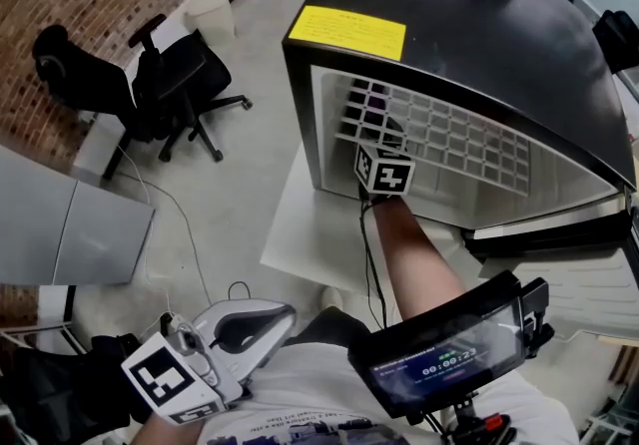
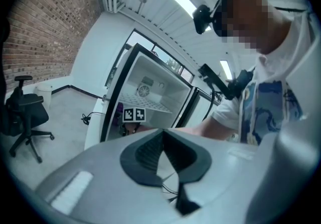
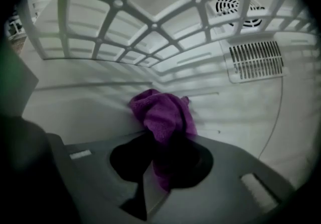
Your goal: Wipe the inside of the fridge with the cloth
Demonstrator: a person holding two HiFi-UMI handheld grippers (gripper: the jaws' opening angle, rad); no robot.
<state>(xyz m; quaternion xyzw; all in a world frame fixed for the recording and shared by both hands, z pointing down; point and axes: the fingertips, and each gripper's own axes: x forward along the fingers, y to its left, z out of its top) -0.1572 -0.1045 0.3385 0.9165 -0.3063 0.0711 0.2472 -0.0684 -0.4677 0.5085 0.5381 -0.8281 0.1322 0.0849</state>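
The right gripper (image 3: 161,168) reaches into the open black fridge (image 1: 469,24), under its white wire shelf (image 3: 150,27). Its fingers (image 3: 188,160) are closed on the purple cloth (image 3: 163,112). The lower part of the cloth is pinched between the dark pads. The rest bunches up beyond the fingertips and appears to press on the white back wall (image 3: 85,102), left of the slatted vent (image 3: 256,60). In the head view only this gripper's marker cube shows at the fridge mouth, with the person's forearm (image 1: 414,253) behind it. The left gripper (image 2: 163,160) is held low beside the person's body, well away from the fridge, its fingers together with nothing between them.
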